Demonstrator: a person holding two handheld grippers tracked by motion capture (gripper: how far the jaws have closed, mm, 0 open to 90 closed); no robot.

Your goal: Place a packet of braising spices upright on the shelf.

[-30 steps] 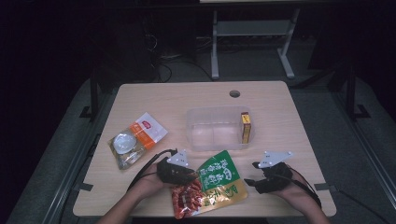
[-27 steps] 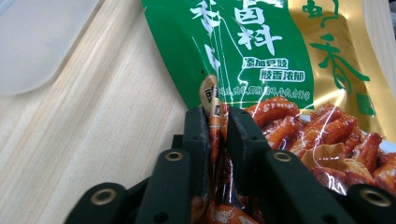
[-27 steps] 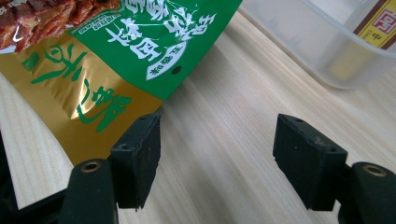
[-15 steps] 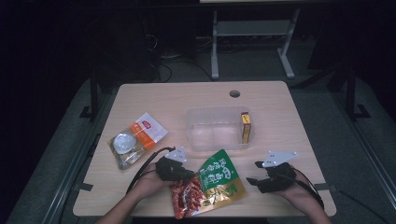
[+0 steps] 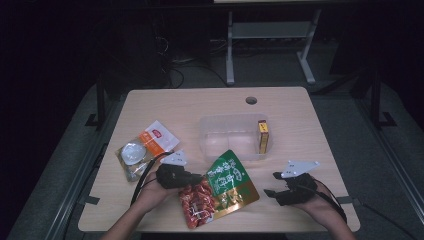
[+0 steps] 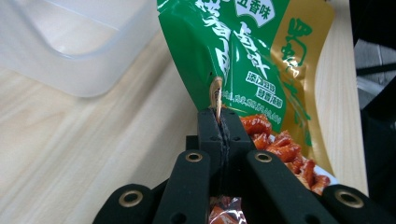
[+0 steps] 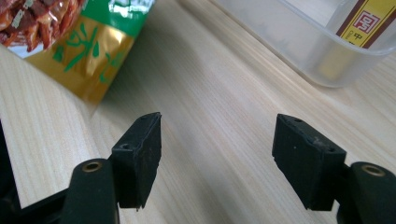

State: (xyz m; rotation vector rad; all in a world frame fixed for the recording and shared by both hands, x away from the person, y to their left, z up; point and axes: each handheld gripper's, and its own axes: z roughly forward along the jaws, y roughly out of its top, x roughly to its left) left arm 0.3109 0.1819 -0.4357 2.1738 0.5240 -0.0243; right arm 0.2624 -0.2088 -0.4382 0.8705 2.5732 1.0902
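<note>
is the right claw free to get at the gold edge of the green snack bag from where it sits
Probably yes: the right claw stands open with nothing in it, and only bare table lies between it and the green snack bag.

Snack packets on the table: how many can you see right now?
2. The green snack packet is at the near edge, pinched at its edge by the left gripper. The orange-and-white packet lies at the left. The clear container could hide more.

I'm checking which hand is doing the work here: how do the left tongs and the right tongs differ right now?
The left tongs are shut on the edge of the green snack packet; the right tongs stand open with nothing between them. The left tongs touch the packet, while the right tongs hover over bare table beside it. Both have black jaws and sit near the clear container.
</note>
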